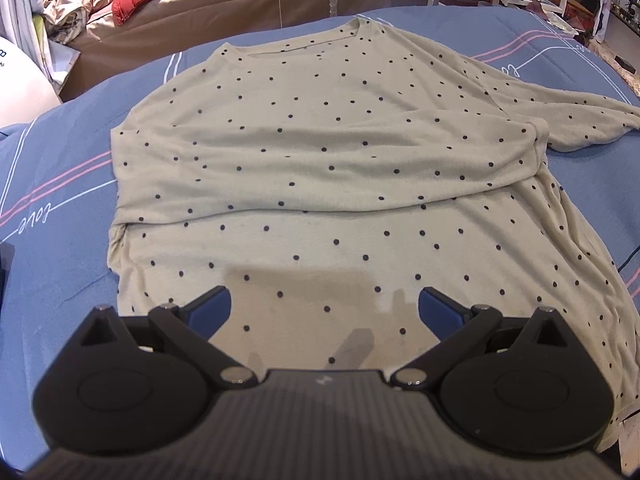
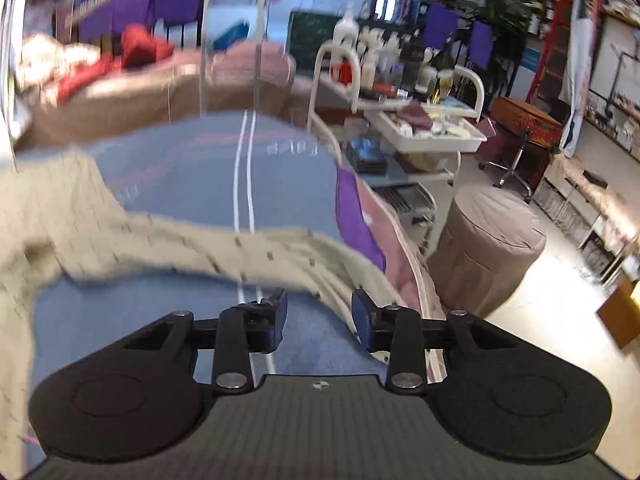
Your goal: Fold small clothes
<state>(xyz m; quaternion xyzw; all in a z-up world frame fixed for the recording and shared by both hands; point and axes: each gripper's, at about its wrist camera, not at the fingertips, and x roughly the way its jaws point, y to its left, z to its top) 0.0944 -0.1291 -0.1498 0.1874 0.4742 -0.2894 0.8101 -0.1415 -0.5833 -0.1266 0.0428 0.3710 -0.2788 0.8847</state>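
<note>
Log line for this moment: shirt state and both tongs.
shirt: flat on blue bedsheet, left sleeve folded across chest, right sleeve out | left tongs: open, empty, over hem | right tongs: open, empty, near right sleeve

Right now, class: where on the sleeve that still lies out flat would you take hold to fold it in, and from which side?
Grip the sleeve at its cuff end, coming from the outer side: it lies flat across the bedspread, pointing away from the shirt.

The word "love" stood in white script, upside down, on the blue bedsheet, left of and beyond the left gripper; nothing else was legible.
</note>
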